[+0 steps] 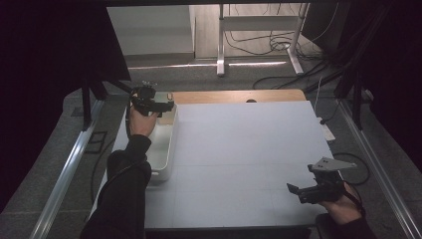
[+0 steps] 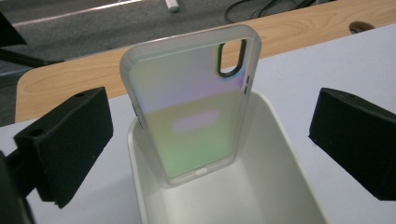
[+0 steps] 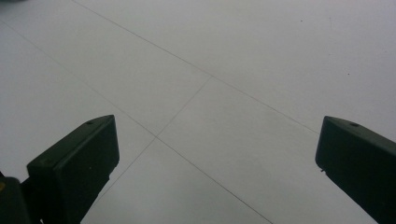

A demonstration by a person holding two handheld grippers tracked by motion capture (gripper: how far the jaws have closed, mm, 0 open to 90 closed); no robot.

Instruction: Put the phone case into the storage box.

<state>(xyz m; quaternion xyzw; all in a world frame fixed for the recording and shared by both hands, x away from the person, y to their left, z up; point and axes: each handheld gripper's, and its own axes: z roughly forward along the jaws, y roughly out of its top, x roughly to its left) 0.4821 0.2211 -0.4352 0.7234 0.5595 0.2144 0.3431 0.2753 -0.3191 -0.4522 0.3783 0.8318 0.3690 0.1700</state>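
A translucent, iridescent phone case stands on end inside a white bin, leaning against the bin's far wall with its camera cutout at the top. My left gripper is open, its black jaws wide apart on either side of the case and not touching it. In the high view the left gripper hovers over the far end of the bin at the table's left edge. Low over the bare white mat near the front right corner, my right gripper is open with nothing between its jaws.
The white mat covers most of the table, with a strip of wooden tabletop showing along its far edge. Beyond the table are a white desk frame and cables on the floor. Dark curtains hang on both sides.
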